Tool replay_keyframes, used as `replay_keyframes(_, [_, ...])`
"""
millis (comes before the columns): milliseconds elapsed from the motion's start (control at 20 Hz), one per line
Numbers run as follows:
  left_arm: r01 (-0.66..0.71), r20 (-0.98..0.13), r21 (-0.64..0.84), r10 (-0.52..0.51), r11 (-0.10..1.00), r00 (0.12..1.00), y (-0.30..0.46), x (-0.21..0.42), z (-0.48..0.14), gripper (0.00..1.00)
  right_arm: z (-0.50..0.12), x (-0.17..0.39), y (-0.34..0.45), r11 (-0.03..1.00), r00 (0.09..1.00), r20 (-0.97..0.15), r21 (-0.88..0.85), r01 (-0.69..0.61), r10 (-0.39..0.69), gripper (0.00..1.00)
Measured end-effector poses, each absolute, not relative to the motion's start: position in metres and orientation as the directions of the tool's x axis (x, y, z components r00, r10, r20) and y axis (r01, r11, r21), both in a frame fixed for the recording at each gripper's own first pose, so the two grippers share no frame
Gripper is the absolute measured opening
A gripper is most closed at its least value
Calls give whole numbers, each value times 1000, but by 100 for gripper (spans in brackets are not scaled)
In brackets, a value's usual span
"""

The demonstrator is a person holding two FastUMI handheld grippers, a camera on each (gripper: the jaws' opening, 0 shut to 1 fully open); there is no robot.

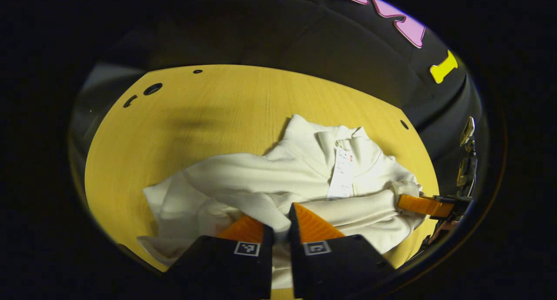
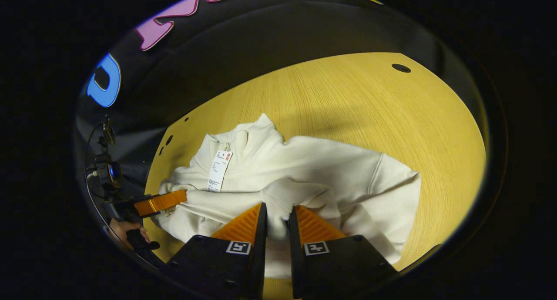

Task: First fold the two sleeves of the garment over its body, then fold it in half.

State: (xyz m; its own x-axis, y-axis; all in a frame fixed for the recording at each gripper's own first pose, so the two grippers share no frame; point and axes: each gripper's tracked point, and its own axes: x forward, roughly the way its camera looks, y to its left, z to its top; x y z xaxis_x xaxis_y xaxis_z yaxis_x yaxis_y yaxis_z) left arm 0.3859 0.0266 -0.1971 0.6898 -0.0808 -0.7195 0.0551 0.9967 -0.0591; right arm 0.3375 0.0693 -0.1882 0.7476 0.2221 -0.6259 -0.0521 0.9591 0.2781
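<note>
cream garment, yellow wood-grain table

Recording booth, black cloth wall, bare wooden table

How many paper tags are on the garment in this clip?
1. A white paper tag hangs from the collar of the cream garment and lies on its chest, also seen in the right gripper view. Folds could hide others.
</note>
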Motion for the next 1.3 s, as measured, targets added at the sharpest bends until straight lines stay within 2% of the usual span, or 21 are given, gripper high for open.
replay_keyframes(50, [50, -723, -51, -71, 997, 687, 25, 385, -198, 28, -186, 337, 71, 956, 748, -624, 289, -51, 228, 31])
replay_keyframes(150, [56, -716, -29, -60, 998, 695, 24, 384, -195, 33, -183, 335, 80, 951, 749, -616, 302, -61, 244, 45])
replay_keyframes(200, [58, -712, -23, -57, 998, 699, 24, 384, -193, 35, -180, 334, 84, 951, 753, -610, 304, -65, 246, 58])
replay_keyframes(250, [61, -706, -20, -58, 998, 706, 22, 384, -190, 39, -177, 332, 87, 952, 760, -604, 299, -64, 241, 65])
replay_keyframes(300, [66, -693, -24, -64, 998, 718, 19, 384, -186, 42, -174, 330, 88, 954, 767, -597, 292, -66, 236, 80])
replay_keyframes(400, [77, -655, -28, -77, 997, 751, 12, 382, -170, 65, -168, 325, 92, 953, 773, -587, 291, -78, 242, 88])
replay_keyframes(550, [97, -608, -33, -97, 995, 788, 4, 374, -148, 94, -156, 315, 88, 954, 784, -570, 287, -87, 243, 96])
replay_keyframes(1000, [54, -580, -91, -97, 994, 809, 9, 316, -129, 95, -119, 271, 68, 944, 839, -491, 322, -75, 234, 99])
replay_keyframes(1050, [57, -567, -84, -95, 995, 818, 10, 308, -124, 90, -117, 266, 67, 943, 842, -485, 325, -76, 235, 99])
replay_keyframes(1100, [64, -557, -75, -95, 995, 825, 10, 301, -119, 95, -115, 259, 65, 943, 845, -481, 323, -79, 235, 99])
replay_keyframes(1300, [105, -505, -31, -106, 994, 856, 2, 271, -101, 95, -113, 236, 69, 943, 850, -465, 318, -103, 249, 99])
